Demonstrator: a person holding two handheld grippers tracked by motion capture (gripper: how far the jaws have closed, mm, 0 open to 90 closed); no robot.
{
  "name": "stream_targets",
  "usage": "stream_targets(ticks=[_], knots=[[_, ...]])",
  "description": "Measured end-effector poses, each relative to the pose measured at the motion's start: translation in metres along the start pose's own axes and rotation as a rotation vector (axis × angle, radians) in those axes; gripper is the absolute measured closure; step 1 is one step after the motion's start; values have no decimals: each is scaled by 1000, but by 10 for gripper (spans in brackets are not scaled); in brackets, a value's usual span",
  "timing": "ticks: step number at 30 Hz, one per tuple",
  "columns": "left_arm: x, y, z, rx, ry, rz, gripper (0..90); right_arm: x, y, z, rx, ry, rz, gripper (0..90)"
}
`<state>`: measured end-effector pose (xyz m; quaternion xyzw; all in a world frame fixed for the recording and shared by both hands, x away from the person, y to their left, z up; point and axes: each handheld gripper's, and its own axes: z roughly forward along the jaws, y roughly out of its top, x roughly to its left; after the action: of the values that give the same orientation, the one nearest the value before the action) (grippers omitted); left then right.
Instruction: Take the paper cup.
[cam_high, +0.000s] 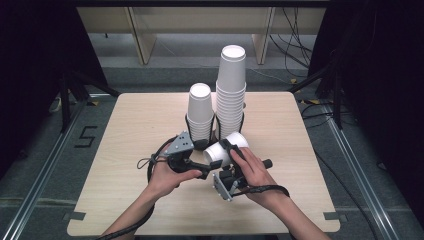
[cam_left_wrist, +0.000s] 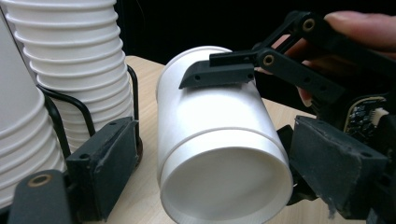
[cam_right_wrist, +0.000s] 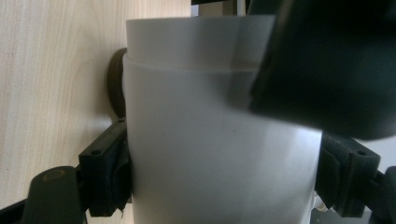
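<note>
Paper cup held on its side between two grippers at a wooden table.

High view: right gripper (cam_high: 231, 150) clamps the cup (cam_high: 226, 149) near two stacks (cam_high: 231, 92). Left gripper view: left gripper (cam_left_wrist: 205, 172) jaws spread around the cup's mouth (cam_left_wrist: 224, 186), apparently not pressing. Right gripper view: jaws pinch the cup's sides.

Right tongs (cam_high: 226, 150) clamped, left tongs (cam_high: 207, 172) apart
</note>
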<state>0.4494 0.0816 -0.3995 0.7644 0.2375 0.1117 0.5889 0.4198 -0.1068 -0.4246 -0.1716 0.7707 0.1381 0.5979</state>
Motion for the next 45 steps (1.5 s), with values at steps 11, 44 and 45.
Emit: stream_targets(ticks=[11,44,45], knots=[[1,-2,9,17,-13,-3,146,1,2,0,-9,4,8,191],[1,-1,17,52,3,7,195,0,8,5,-31,-9,-9,186],[1,-1,17,51,5,9,193,-1,8,5,-23,-8,-33,187]])
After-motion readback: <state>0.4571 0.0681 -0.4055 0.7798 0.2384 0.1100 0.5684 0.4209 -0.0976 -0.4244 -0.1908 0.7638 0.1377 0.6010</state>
